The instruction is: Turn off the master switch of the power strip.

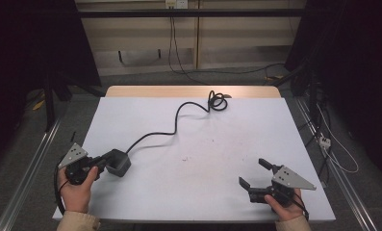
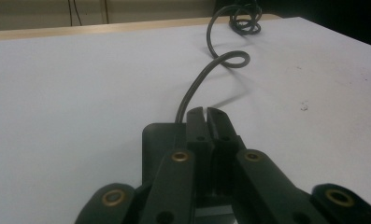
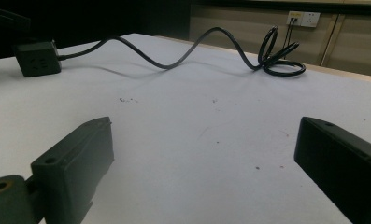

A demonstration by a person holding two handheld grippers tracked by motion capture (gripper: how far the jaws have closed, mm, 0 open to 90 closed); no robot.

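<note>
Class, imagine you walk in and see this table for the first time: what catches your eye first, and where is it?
First comes the black power cube near the table's left front, with the left gripper shut against its near edge. Its black cable snakes across the white top to a coil at the far edge. At the right front, the right gripper rests with jaws wide open and nothing between them.

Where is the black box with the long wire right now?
In the high view the black box sits on the white table near its left edge, right at the left gripper, whose jaws are shut together at it.
</note>
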